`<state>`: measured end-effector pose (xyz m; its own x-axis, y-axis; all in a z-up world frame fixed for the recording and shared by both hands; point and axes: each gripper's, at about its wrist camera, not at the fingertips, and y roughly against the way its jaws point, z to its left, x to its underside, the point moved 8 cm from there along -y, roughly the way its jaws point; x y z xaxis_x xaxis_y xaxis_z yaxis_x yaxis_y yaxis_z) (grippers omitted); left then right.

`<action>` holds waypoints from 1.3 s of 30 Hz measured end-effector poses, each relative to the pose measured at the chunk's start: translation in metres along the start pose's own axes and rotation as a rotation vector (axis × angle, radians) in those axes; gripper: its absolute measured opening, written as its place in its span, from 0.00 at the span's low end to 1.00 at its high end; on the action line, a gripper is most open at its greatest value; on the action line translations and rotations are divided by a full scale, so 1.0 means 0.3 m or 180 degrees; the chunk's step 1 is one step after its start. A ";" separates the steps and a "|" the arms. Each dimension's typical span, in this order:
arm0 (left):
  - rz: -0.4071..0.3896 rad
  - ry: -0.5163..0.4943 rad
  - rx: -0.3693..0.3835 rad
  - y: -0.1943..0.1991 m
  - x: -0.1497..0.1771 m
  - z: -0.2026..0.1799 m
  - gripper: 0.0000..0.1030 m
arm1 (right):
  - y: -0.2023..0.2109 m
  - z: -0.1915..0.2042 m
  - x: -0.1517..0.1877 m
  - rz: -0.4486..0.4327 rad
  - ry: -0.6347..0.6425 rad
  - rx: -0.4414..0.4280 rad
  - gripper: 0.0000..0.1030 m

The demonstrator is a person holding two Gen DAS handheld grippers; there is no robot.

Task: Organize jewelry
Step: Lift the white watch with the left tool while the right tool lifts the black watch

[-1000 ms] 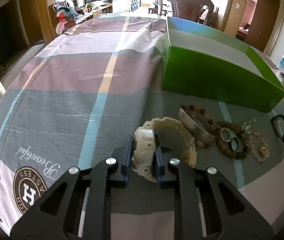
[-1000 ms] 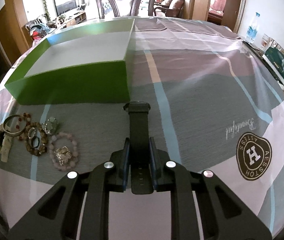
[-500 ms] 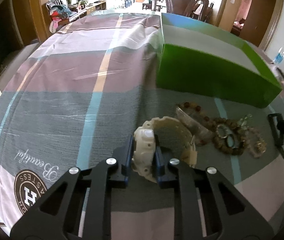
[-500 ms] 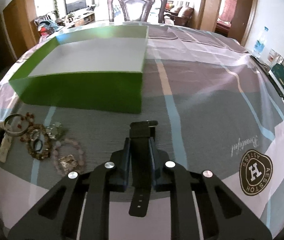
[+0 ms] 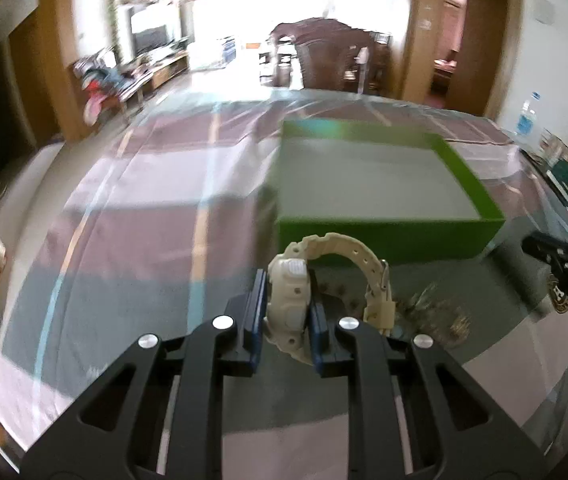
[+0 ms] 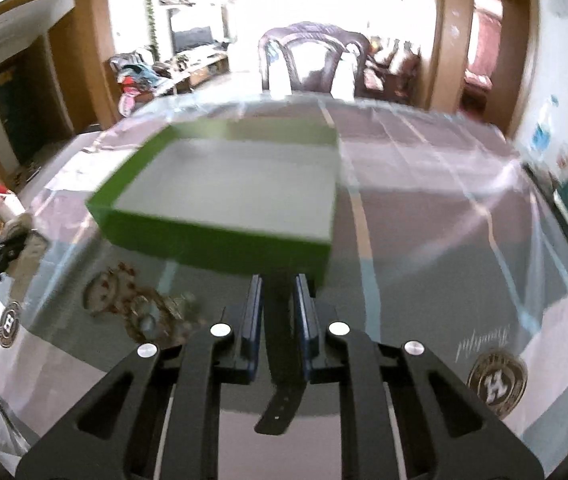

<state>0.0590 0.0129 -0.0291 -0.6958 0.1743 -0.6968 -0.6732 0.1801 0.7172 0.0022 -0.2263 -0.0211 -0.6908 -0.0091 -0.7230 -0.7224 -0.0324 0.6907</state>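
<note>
My left gripper [image 5: 287, 316] is shut on a cream plastic watch [image 5: 289, 292], held in the air with its strap arching to the right. My right gripper [image 6: 278, 312] is shut on a black watch [image 6: 280, 392], held above the table with its strap end hanging toward me. The open green box [image 5: 383, 236] with a pale inside lies ahead of both grippers and also shows in the right wrist view [image 6: 220, 236]. A pile of bead bracelets and rings [image 6: 140, 304] lies on the cloth in front of the box, blurred.
The table wears a striped pink, grey and blue cloth [image 5: 132, 248] with round logo badges [image 6: 497, 382]. A dark wooden chair [image 6: 303, 60] stands behind the table. A water bottle [image 5: 525, 120] and small items sit at the far right edge.
Both grippers have lifted their watches off the table and risen, so the box's inside now shows from above. The bracelets stay on the cloth.
</note>
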 end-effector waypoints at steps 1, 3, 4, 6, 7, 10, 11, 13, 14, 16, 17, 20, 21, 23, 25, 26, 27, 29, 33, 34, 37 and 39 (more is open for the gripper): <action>-0.0011 -0.0056 0.0034 -0.008 -0.032 -0.016 0.18 | 0.012 0.007 -0.041 -0.0092 0.0059 0.0029 0.16; -0.0016 -0.0094 -0.0020 -0.034 -0.091 -0.030 0.18 | 0.032 0.010 -0.117 -0.0263 0.0167 0.0125 0.16; -0.0034 -0.0114 -0.0061 -0.053 -0.128 -0.037 0.19 | 0.032 0.010 -0.157 -0.0337 0.0227 0.0197 0.16; -0.0029 -0.0116 -0.0120 -0.094 -0.175 -0.040 0.18 | 0.013 -0.009 -0.197 -0.0286 0.0223 0.0356 0.16; -0.0027 -0.0113 -0.0166 -0.107 -0.189 -0.044 0.17 | 0.001 -0.015 -0.198 -0.0217 0.0204 0.0381 0.16; -0.0067 -0.0129 -0.0072 -0.102 -0.186 -0.062 0.17 | -0.062 -0.014 -0.123 0.0060 0.0223 0.0280 0.27; -0.0071 -0.0154 -0.0039 -0.099 -0.173 -0.070 0.17 | -0.091 -0.016 -0.080 0.0186 0.0250 0.0280 0.35; -0.0037 -0.0188 -0.0055 -0.100 -0.146 -0.069 0.17 | -0.142 -0.023 -0.002 0.0375 0.0267 0.0275 0.63; -0.0022 -0.0195 -0.0050 -0.101 -0.135 -0.071 0.17 | -0.171 -0.033 0.039 0.0473 0.0250 0.0296 0.64; 0.0025 -0.0198 -0.0010 -0.108 -0.111 -0.071 0.18 | -0.222 -0.060 0.105 0.0652 0.0178 0.0343 0.64; 0.0057 -0.0188 -0.0013 -0.112 -0.094 -0.061 0.18 | -0.237 -0.066 0.132 0.0708 0.0133 0.0334 0.64; 0.0169 -0.0141 -0.0019 -0.136 -0.052 -0.034 0.34 | -0.275 -0.087 0.180 0.0840 0.0033 0.0306 0.64; 0.0205 -0.0135 -0.0022 -0.147 -0.038 -0.029 0.40 | -0.284 -0.089 0.188 0.0862 0.0015 0.0301 0.64; 0.0313 -0.0151 -0.0013 -0.181 -0.002 -0.028 0.44 | -0.301 -0.084 0.195 0.0897 -0.0007 0.0279 0.64; 0.0406 -0.0174 0.0058 -0.208 0.026 -0.046 0.53 | -0.312 -0.078 0.203 0.0905 0.0015 0.0296 0.64; 0.0435 -0.0203 0.0103 -0.217 0.037 -0.064 0.57 | -0.313 -0.074 0.200 0.0903 0.0028 0.0307 0.64; 0.0455 -0.0264 0.0163 -0.227 0.047 -0.092 0.60 | -0.317 -0.070 0.201 0.0906 0.0035 0.0308 0.64; 0.0473 -0.0347 0.0220 -0.237 0.053 -0.129 0.61 | -0.319 -0.061 0.208 0.0912 0.0035 0.0296 0.64; 0.0497 -0.0496 0.0392 -0.248 0.062 -0.217 0.71 | -0.331 -0.050 0.212 0.0904 0.0033 0.0320 0.64; 0.0508 -0.0515 0.0434 -0.253 0.064 -0.237 0.72 | -0.331 -0.047 0.212 0.0896 0.0031 0.0327 0.64; 0.0552 -0.0561 0.0547 -0.265 0.071 -0.287 0.74 | -0.332 -0.054 0.213 0.0878 0.0025 0.0336 0.64; 0.0579 -0.0594 0.0619 -0.272 0.076 -0.322 0.77 | -0.327 -0.058 0.215 0.0866 0.0016 0.0316 0.60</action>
<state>0.0738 -0.0914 -0.1028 -0.7302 0.3918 -0.5597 -0.4691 0.3081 0.8277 0.0289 -0.2409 -0.1358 -0.8597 -0.0090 -0.5108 -0.5101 0.0698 0.8573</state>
